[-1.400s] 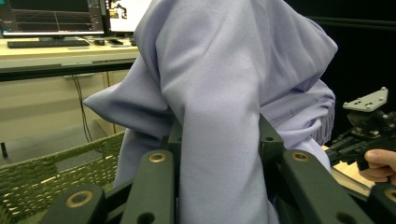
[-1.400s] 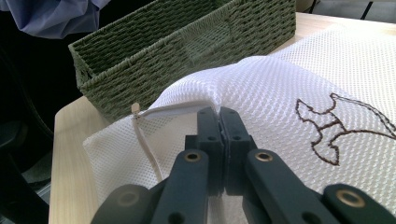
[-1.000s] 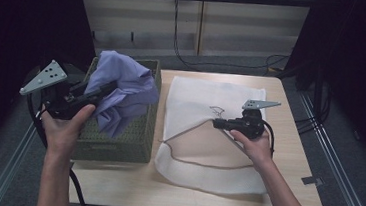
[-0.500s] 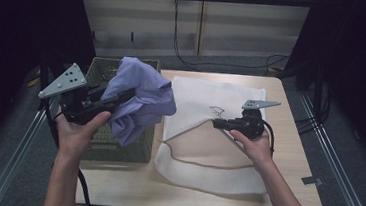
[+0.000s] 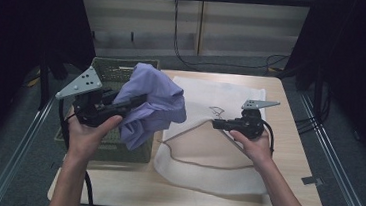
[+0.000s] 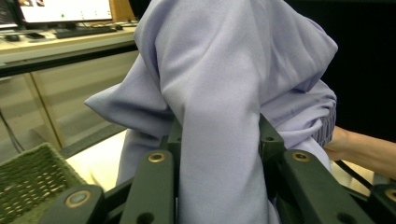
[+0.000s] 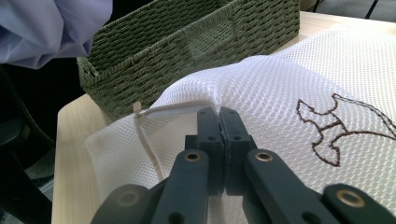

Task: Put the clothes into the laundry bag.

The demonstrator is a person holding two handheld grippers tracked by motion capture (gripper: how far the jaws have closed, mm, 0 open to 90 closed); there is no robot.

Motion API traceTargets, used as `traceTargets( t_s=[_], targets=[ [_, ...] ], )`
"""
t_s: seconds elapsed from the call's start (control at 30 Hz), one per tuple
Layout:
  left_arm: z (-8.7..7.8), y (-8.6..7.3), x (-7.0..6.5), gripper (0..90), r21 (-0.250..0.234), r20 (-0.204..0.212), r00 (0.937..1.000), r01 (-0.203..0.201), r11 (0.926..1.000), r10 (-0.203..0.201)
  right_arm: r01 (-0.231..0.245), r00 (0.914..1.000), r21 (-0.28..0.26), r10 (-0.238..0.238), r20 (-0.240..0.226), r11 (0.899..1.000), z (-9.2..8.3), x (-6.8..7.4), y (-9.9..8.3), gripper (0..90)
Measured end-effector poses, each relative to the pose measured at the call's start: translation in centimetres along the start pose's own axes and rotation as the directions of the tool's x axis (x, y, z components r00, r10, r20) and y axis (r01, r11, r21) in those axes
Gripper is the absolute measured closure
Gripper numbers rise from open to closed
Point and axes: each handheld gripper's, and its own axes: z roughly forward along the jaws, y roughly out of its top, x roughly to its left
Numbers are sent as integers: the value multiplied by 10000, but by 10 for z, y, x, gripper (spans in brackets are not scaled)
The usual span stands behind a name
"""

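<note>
Lavender garment (image 5: 153, 105) hangs bunched from the left gripper (image 5: 120, 106), whose jaws are clamped on a thick fold of it; in the left gripper view the cloth (image 6: 219, 107) runs down between the two black jaws and spills over both. The bundle is held in the air above the right-hand edge of the green woven basket (image 5: 111, 69) and just beside the lifted mouth of the white mesh bag (image 5: 222, 94).

The right gripper (image 5: 218, 124) has its jaws pressed fully together on the rim of the mesh bag; the right gripper view shows the netting (image 7: 280, 88) pinched and raised into a ridge at the jaw tips, with a pale drawstring (image 7: 147, 140) trailing down from the hem. A dark embroidered outline (image 7: 336, 128) sits on the bag to the right of the jaws.

Bag and basket (image 7: 187, 42) lie side by side, touching or nearly so, on a light wooden table (image 5: 283, 192), the basket at the left. Behind the table a pale panelled wall (image 5: 238, 22) carries hanging cables; dark curtains stand on both sides, and grey floor surrounds the table.

Count: two grippers, one garment, one mesh bag, one basket, one table.
</note>
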Motion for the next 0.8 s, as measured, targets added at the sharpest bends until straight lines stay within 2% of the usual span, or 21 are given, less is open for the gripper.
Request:
traceTargets(
  t_s=[0.13, 0.33, 0.37, 0.67, 0.8],
  targets=[
    [7, -2, -3, 674, 139, 313, 9995, 37, 9999, -41, 31, 10000, 17, -31, -25, 10000, 0, 0, 0, 893],
    [18, -3, -12, 674, 421, 475, 9988, -123, 9990, 102, 43, 9999, 28, -43, -105, 10000, 0, 0, 0, 893],
    [21, -4, -13, 675, 467, 637, 9979, -100, 9989, 70, 45, 9999, 41, -44, -132, 10000, 0, 0, 0, 893],
    [43, -13, -21, 675, 965, 1123, 9937, -137, 9952, 28, 50, 9997, 59, -48, -232, 10000, 0, 0, 1, 893],
    [48, -15, -24, 674, 1006, 1376, 9905, -162, 9948, 22, 137, 9993, 13, -136, -343, 9999, -1, 1, 1, 893]
  ],
)
